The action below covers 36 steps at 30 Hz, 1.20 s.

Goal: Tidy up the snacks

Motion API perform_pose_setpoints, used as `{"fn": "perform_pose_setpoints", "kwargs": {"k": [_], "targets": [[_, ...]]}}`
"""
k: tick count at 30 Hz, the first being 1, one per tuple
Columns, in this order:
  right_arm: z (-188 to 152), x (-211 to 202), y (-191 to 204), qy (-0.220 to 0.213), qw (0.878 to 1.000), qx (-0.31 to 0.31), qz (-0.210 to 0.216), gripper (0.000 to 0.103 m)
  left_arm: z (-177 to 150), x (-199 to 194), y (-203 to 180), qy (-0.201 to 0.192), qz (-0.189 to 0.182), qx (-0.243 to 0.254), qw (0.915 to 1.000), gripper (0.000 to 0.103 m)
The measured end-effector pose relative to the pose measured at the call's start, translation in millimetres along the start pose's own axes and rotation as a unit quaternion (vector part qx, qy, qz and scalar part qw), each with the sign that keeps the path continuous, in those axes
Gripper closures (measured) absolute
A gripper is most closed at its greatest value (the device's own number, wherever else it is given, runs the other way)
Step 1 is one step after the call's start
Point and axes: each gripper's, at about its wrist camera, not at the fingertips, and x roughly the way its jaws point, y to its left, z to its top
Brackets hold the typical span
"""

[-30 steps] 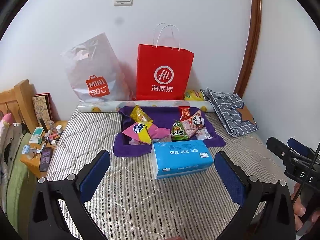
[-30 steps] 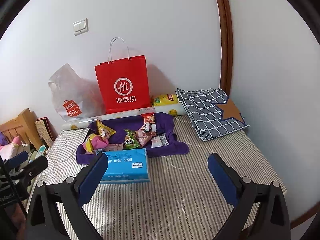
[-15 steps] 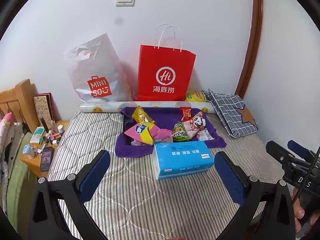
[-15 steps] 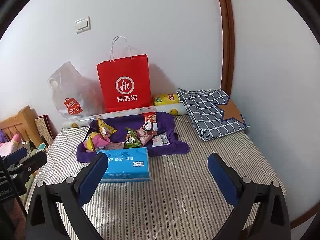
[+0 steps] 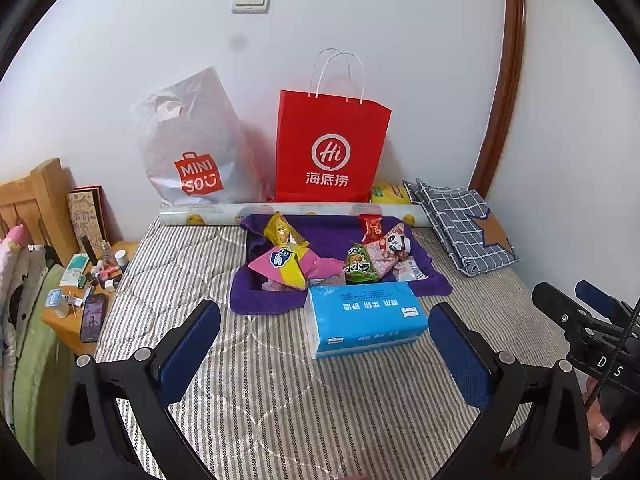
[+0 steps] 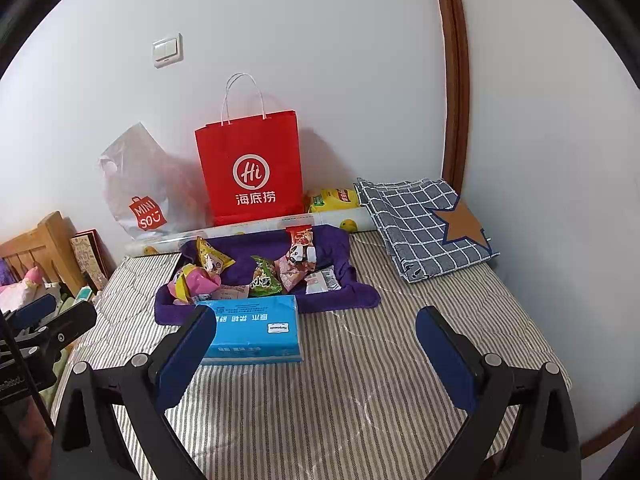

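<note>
shift: both views have crept slightly toward the snacks since a second ago
left tool (image 5: 324, 344): spread wide, empty, above the striped bed (image 5: 280, 392)
right tool (image 6: 316, 344): spread wide, empty
blue rectangular tissue pack (image 5: 364, 318): touching the purple cloth (image 5: 340, 232) under the snack packets (image 5: 304, 260)

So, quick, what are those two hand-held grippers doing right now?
Left hand-held gripper: open, holding nothing.
Right hand-held gripper: open, holding nothing.

Snack packets (image 5: 316, 258) (jumbled) on purple cloth (image 5: 332, 232)
</note>
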Motion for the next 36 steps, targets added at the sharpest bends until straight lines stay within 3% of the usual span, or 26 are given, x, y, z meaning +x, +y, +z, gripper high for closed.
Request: {"fn": "perform_pose_setpoints", "kwargs": {"k": [36], "targets": [[2.6,-9.7,0.0,-0.009,1.000,-0.001,0.001,0.002,0.1,-3.0,-2.8,0.001,-0.006,-0.001,1.0000,0.000]]}}
